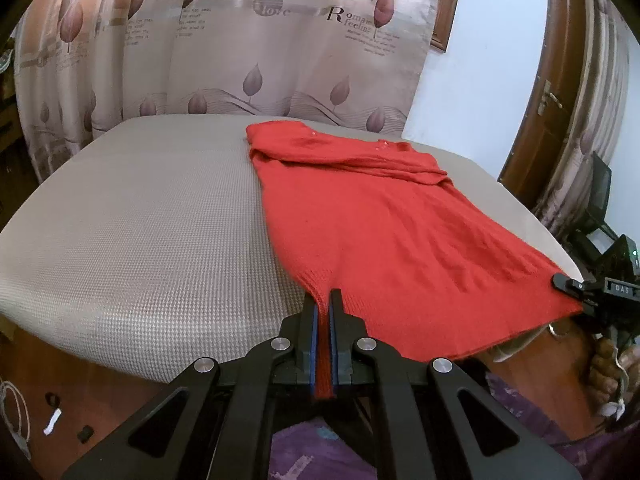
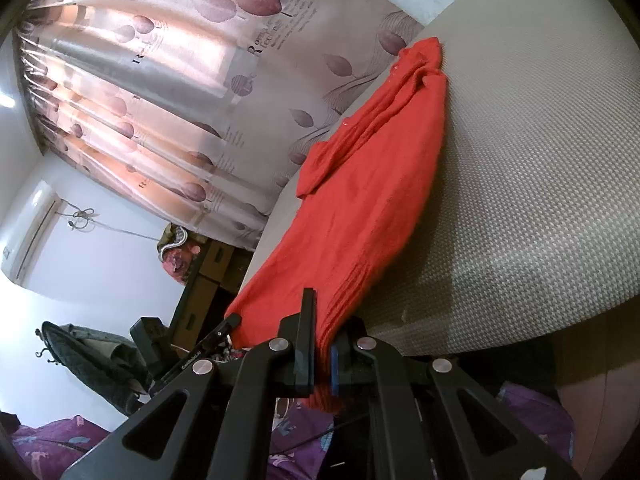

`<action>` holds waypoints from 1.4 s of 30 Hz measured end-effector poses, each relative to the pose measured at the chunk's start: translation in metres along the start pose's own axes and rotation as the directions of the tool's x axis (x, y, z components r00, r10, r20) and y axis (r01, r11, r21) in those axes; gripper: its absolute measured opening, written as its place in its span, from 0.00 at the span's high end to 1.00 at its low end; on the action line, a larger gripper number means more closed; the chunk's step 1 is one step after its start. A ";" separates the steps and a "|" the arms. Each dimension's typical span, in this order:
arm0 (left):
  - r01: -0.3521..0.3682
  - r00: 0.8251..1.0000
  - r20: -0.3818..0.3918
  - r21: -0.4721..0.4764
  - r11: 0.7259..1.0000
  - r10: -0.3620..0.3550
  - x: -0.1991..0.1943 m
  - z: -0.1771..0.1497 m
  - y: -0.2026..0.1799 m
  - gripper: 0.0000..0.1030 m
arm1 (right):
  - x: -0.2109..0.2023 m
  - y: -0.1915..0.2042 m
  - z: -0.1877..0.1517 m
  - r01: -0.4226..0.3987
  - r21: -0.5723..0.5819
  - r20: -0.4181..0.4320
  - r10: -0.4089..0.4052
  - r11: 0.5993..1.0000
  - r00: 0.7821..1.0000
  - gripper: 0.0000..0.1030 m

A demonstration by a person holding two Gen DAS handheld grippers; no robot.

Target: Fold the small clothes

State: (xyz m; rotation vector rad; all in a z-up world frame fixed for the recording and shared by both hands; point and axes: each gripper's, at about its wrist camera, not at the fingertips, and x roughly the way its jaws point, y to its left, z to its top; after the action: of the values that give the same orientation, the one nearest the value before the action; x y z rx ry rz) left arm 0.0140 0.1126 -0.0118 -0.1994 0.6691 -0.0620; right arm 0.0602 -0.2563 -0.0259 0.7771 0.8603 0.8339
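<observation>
A red knitted sweater [image 1: 380, 216] lies spread on the beige padded table [image 1: 140, 220], sleeves folded across its far end. My left gripper [image 1: 323, 300] is shut on the sweater's near hem at its left corner. My right gripper [image 1: 576, 292] shows at the right edge of the left wrist view, holding the hem's right corner. In the right wrist view the right gripper [image 2: 325, 320] is shut on the bunched red hem, and the sweater [image 2: 368, 176] stretches away along the table [image 2: 540, 160]. The left gripper [image 2: 228, 326] shows there at the hem's other corner.
A patterned curtain [image 1: 240, 40] hangs behind the table. A wooden door [image 1: 552, 92] stands at the right. The table's near edge drops to a brown floor [image 1: 100, 392] with small bits on it. Purple cloth [image 1: 304, 452] lies below the grippers.
</observation>
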 end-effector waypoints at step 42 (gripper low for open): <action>0.146 0.980 0.151 -0.080 0.986 -0.133 -0.001 0.152 0.023 0.96 | 0.005 0.076 0.128 0.000 -0.187 -0.004 -0.001 0.982 1.000 0.93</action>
State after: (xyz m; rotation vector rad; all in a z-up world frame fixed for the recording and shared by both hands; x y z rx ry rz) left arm 0.1074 0.1606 0.1005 -0.3349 0.5125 -0.1510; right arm 0.1508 -0.2481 0.0918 0.6105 0.7737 0.9022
